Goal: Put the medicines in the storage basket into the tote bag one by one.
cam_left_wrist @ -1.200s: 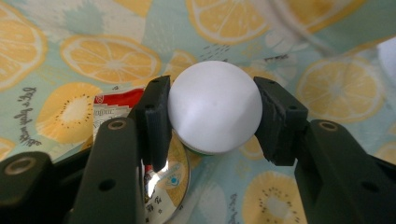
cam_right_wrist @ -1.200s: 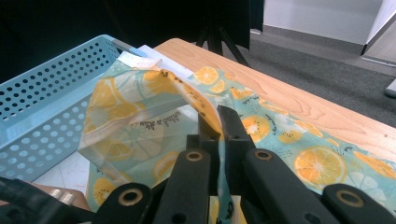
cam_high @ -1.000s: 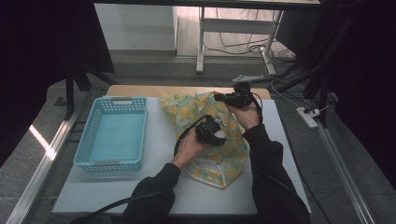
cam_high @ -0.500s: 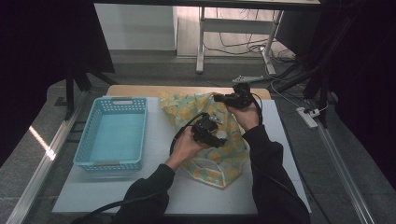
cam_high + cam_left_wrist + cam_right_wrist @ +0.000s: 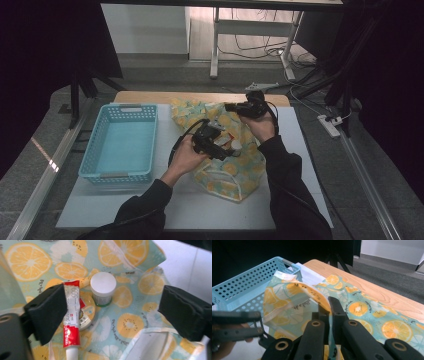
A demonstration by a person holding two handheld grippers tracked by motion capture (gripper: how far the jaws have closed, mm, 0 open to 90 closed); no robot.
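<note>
Light: dim room, dark edges, table lit from above.
Glare: pale streak on the floor at left.
Focus: near jaws blurred; high view soft.

The bag lies on the table, with the basket well to its left; between the left gripper's spread jaws, inside the bag, stands a jar; a tin lies just beside it, toward the left jaw; a tube lies across the tin, against that jaw; the right gripper's jaws pinch the bag's rim, the basket beyond them.
</note>
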